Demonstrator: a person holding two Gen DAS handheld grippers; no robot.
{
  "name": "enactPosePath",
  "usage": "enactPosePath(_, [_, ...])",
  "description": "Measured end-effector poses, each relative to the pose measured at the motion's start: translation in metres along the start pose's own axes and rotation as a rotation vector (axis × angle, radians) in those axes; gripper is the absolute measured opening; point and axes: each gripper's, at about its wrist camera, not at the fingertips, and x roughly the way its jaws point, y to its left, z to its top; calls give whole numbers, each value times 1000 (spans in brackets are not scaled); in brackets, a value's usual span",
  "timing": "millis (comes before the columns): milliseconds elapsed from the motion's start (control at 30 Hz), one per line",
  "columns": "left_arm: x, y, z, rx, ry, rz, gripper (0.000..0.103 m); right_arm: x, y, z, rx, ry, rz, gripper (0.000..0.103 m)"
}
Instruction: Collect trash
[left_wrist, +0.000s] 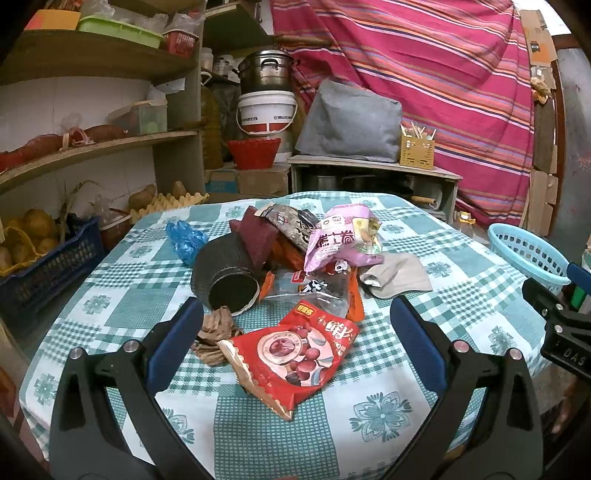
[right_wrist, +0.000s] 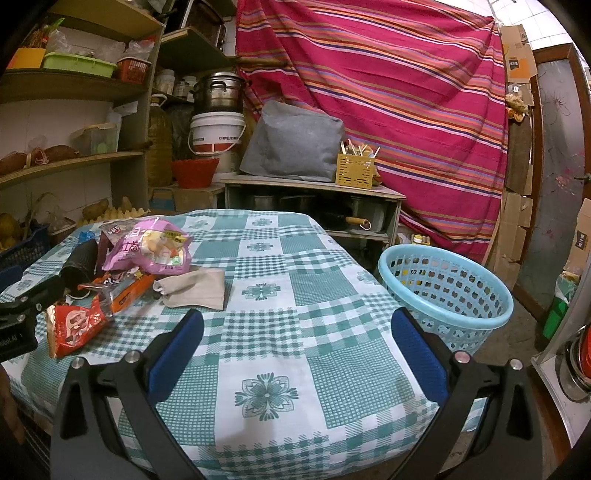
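A pile of trash lies on the checked tablecloth (left_wrist: 388, 373): a red snack wrapper (left_wrist: 291, 358), a pink bag (left_wrist: 340, 238), a black tube (left_wrist: 225, 273), crumpled brown paper (left_wrist: 216, 332), a blue plastic bag (left_wrist: 184, 240) and a beige cloth (left_wrist: 397, 275). My left gripper (left_wrist: 295, 332) stands open just above the red wrapper, nothing held. My right gripper (right_wrist: 297, 334) is open over bare cloth, right of the pile. The pink bag (right_wrist: 147, 247), red wrapper (right_wrist: 75, 325) and beige cloth (right_wrist: 195, 288) show at its left. A light blue basket (right_wrist: 447, 295) stands beside the table's right edge.
Wooden shelves (left_wrist: 92, 147) with boxes and roots line the left wall. A dark crate of potatoes (left_wrist: 40, 254) sits at the table's left. Behind are a white bucket (left_wrist: 266, 114), a metal pot, a red bowl, a grey cushion (left_wrist: 351, 125) on a low cabinet, and a striped curtain (right_wrist: 388, 92).
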Motion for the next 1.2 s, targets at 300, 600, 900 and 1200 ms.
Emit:
enactPosePath(300, [0,-1,0,0,2,1,98,3,-4,-3,4,3,-5,99])
enactPosePath(600, [1,2,-1,0,8,2,98,3,-3,-3,5,3,-5,99])
enactPosePath(900, [2,4,-2,0,12,1,98,2,-4,-2,3,2,-8,99])
enactPosePath(1200, [3,10,-2,-13,33,3,98,2,-4,-3,2,2,-8,99])
